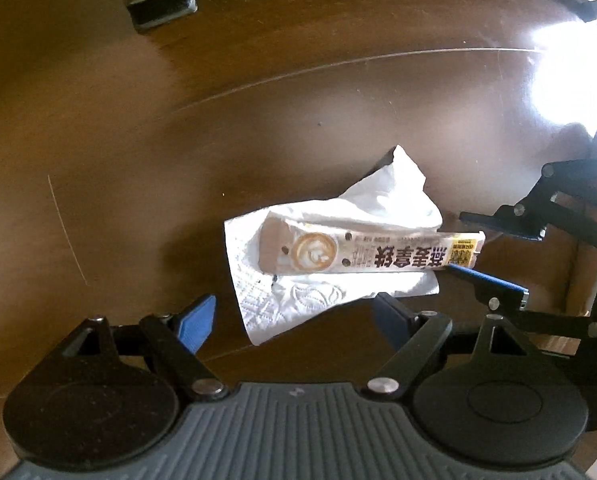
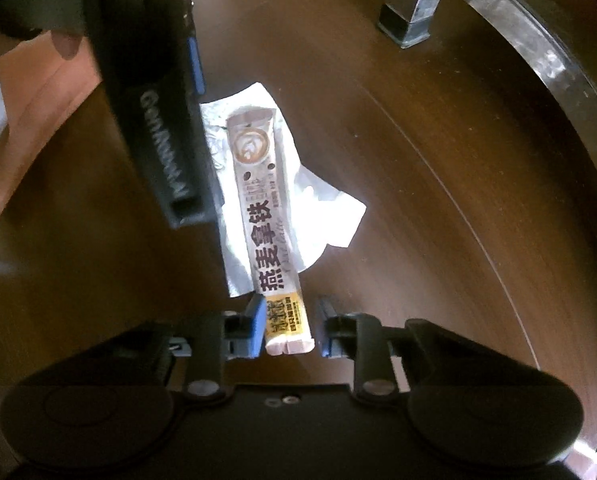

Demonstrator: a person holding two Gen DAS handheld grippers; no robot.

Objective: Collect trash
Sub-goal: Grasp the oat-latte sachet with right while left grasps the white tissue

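Right tongs straddle the yellow end of the coffee sachet, not yet clenched on it.
Nothing looks collected yet: sachet and crumpled tissue both lie on the brown worktop, sachet on top. Left tongs stand released, wide, at the tissue's near edge. The right wrist view alone shows a gap beside the sachet; the left view alone shows the tissue's embossed corner.
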